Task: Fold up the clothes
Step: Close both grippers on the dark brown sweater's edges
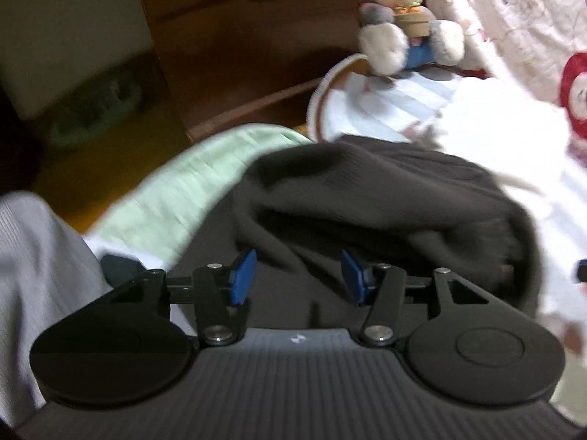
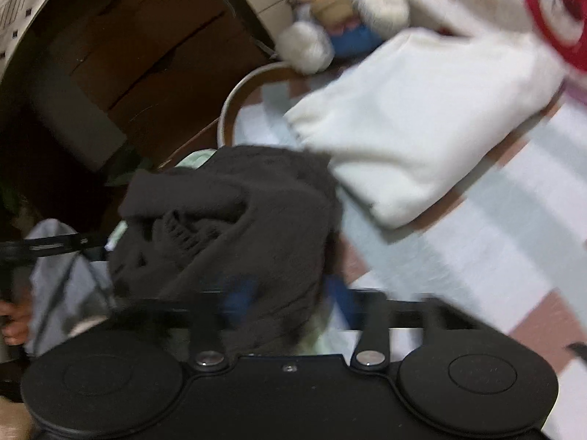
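A dark brown knit garment (image 1: pixel 385 198) lies bunched on the bed, right in front of my left gripper (image 1: pixel 298 275). That gripper is open, its blue pads (image 1: pixel 244 275) wide apart over the dark cloth, with nothing pinched. The right wrist view is blurred by motion. There the same garment (image 2: pixel 234 220) is heaped in front of my right gripper (image 2: pixel 288 293) and drapes over the left finger. Its blue pads (image 2: pixel 238 295) look spread apart. A folded white garment (image 2: pixel 414 128) lies behind the dark one, also visible as the white garment (image 1: pixel 506 135) at the right.
A plush rabbit (image 1: pixel 400 18) sits at the back on the striped bed cover (image 2: pixel 495 227). A light green cloth (image 1: pixel 176 198) lies left of the dark garment. A wooden drawer unit (image 1: pixel 238 36) stands behind. A person's grey clothing (image 1: pixel 36 275) is at the left, and a hand (image 2: pixel 14 319).
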